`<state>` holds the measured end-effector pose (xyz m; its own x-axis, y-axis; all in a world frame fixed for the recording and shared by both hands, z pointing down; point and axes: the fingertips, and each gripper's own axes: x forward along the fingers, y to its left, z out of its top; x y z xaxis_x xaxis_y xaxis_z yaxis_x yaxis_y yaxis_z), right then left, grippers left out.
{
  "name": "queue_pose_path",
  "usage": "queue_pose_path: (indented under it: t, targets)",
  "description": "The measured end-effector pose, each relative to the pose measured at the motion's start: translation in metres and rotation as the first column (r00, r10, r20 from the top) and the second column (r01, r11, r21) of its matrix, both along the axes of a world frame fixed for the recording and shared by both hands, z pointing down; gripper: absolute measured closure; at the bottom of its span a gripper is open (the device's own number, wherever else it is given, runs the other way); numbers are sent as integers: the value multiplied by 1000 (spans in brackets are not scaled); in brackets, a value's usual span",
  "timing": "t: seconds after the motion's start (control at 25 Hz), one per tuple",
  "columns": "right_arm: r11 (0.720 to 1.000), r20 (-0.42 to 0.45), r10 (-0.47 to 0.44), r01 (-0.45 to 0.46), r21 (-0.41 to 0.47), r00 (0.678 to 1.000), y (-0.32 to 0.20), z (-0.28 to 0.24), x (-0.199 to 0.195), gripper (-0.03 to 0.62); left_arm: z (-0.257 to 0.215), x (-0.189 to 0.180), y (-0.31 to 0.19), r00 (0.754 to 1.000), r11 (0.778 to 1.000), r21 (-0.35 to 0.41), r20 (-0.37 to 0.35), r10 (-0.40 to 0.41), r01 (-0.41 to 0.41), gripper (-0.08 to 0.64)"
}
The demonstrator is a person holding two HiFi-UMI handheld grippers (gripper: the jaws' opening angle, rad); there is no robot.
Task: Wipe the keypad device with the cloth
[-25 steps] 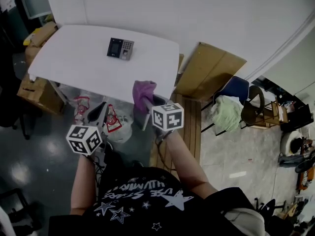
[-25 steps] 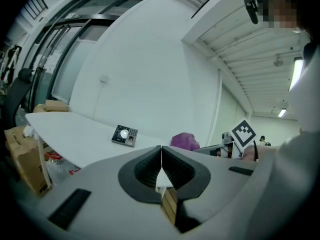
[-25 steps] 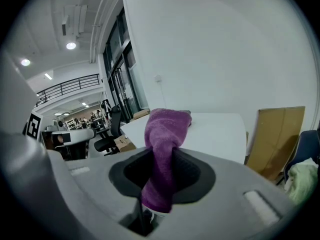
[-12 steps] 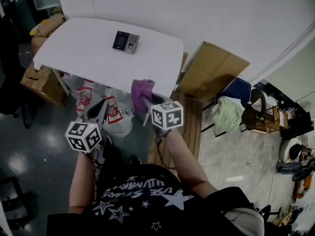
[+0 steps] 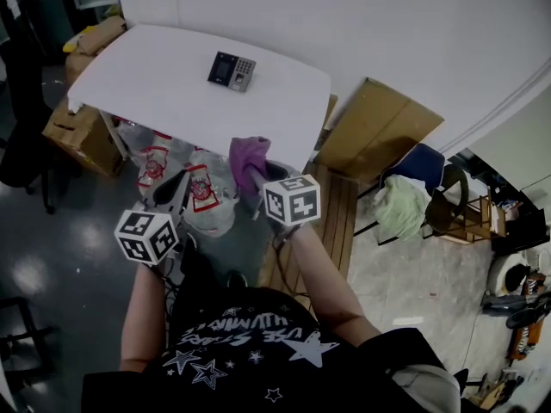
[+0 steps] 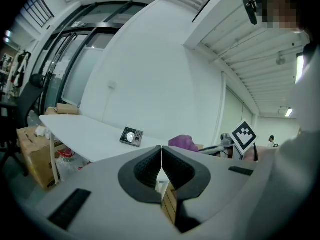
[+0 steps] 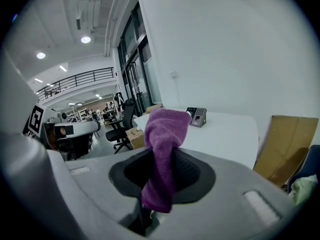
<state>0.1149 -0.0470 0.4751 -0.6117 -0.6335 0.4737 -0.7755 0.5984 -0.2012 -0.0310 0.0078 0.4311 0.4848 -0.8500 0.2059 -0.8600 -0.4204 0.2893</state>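
Pinching a purple cloth (image 5: 249, 158) mid-frame, the right gripper (image 7: 161, 170) faces the keypad device (image 5: 232, 70), upper centre. The left gripper (image 6: 161, 158) shows its jaws pressed together.

The keys on the keypad device (image 5: 232, 70), top middle, are too small to tell. The right gripper (image 5: 256, 184) hides part of the cloth (image 5: 250, 157).

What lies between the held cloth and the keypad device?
Only a bare stretch of the white table separates the cloth in the right gripper from the keypad device, per the head view.
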Motion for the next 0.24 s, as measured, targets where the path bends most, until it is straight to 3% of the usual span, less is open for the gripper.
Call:
queue_pose_path:
  t: [0.24]
  targets:
    - [1000, 26, -10, 10, 7, 1000, 7, -9, -3, 494, -1, -4, 4, 1000, 1000, 2, -2, -4, 4, 551]
